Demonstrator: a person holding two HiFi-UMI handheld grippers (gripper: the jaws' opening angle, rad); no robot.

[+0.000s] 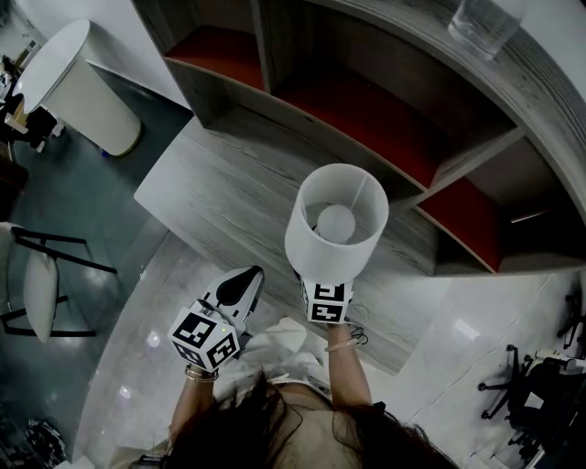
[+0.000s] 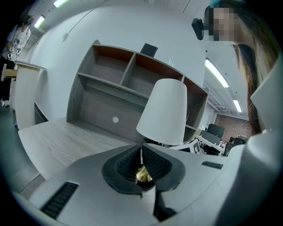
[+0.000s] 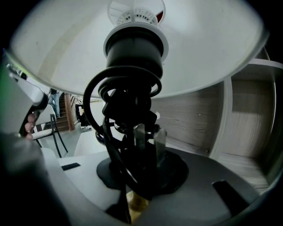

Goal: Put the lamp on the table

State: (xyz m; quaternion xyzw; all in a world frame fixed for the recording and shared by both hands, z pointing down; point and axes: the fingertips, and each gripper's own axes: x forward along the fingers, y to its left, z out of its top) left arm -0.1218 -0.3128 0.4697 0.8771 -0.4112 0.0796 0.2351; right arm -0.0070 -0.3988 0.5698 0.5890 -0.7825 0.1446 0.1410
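The right gripper [image 3: 142, 174] pinches the lamp [image 1: 336, 229] by its black stem; coiled cord [image 3: 95, 95] obscures the contact, and its base is hidden. The lamp hangs upright over the table [image 1: 211, 183]. Left of the lamp, the left gripper [image 2: 141, 152] has its jaws pressed together, empty.

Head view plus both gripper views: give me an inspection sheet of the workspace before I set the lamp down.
Surface: grey wood-grain table, bare near the lamp.
Job's things: lamp, white shade, held upright over the table.
Clutter: clear glass on the shelf top.
Grippers: right claw shut on the lamp under its shade; left claw shut, empty.
Cables: black cord coiled below the shade.
Surroundings: shelf unit with red panels; black-framed chair at left.
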